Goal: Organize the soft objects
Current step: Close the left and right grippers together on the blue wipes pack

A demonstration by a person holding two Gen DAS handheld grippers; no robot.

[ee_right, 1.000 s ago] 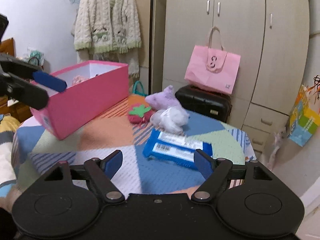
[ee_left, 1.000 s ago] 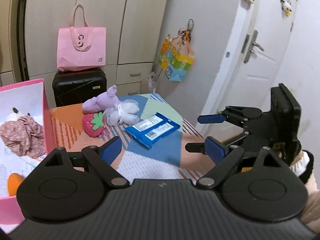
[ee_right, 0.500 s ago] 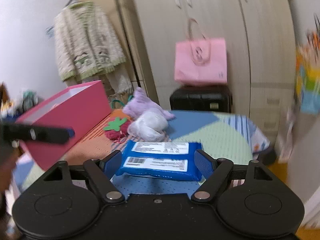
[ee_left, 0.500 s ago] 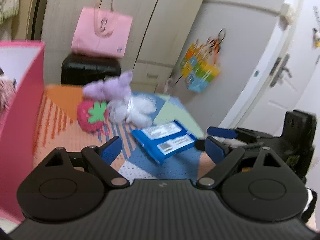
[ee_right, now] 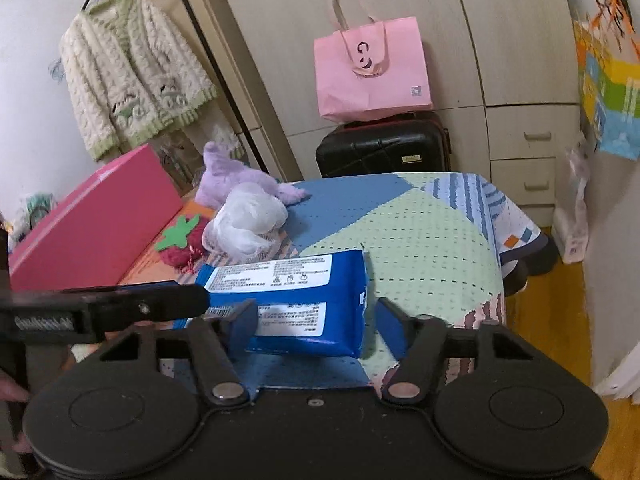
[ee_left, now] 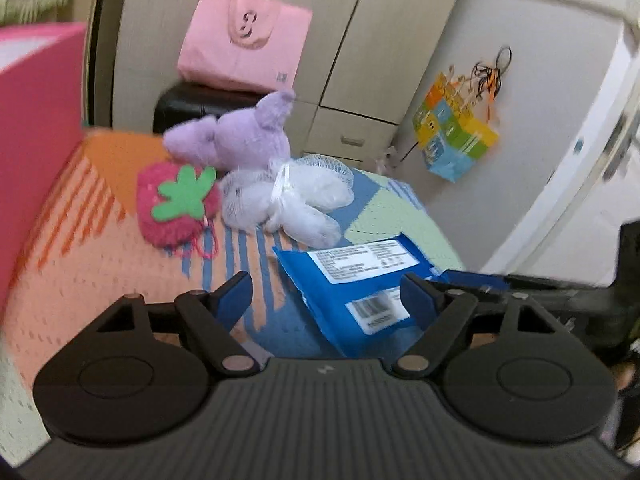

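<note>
Crosswise before the wide-open right gripper lies the blue pack, left gripper equally wide.

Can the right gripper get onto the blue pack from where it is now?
Probably yes. The right gripper is open, with the blue pack lying flat between its fingers and nothing on top. The left gripper also hovers open at the pack's other side, so the two could crowd each other.

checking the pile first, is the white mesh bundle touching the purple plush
Touching: in the left wrist view the white mesh bundle presses against the purple plush, no gap between them.
</note>
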